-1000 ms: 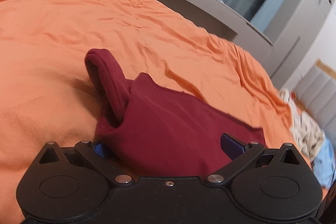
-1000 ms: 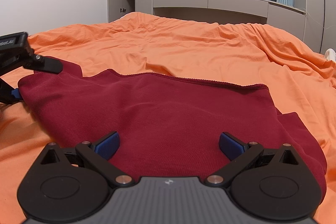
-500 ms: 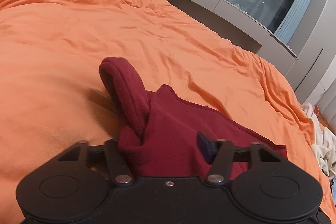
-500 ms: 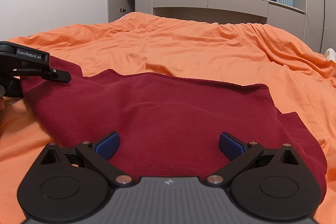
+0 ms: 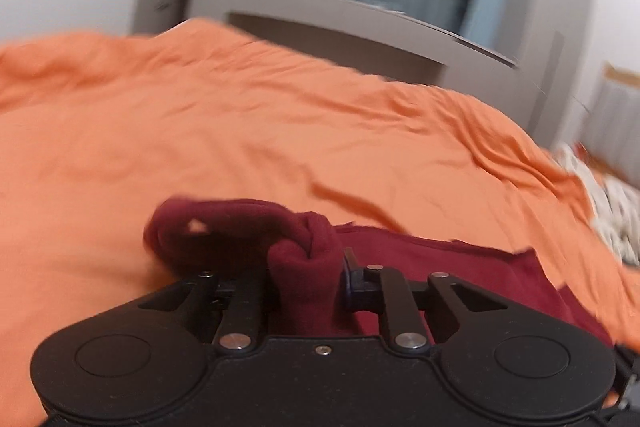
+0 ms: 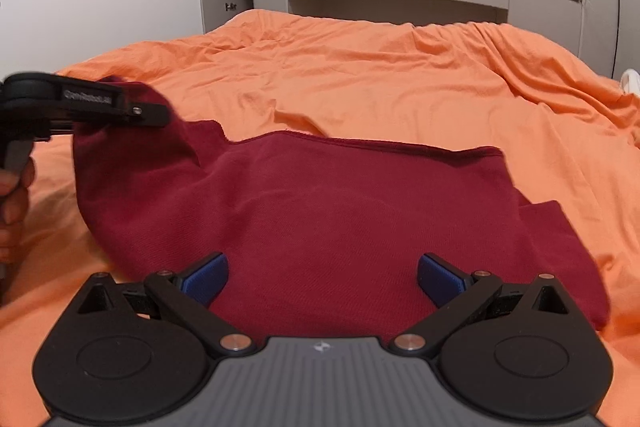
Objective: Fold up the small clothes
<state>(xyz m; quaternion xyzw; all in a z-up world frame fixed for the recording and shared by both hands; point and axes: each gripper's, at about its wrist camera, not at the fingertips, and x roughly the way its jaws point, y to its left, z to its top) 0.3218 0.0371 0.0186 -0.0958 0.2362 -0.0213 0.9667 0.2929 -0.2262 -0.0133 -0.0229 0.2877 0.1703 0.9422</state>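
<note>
Both rigs look pretty much the same up front: matte black plastic, two big round discs at the bottom corners, angled linkage arms with shiny silver pivot screws. The right gripper [image 6: 322, 277] has blue pads [image 6: 206, 273] on its fingers and a ribbed grey body with a small white logo. The left gripper [image 5: 306, 287] is all black on top with one small centre screw, and there's blurry white lettering on its side. Bare skin of the left hand [image 6: 12, 203] shows at the frame edge.
</note>
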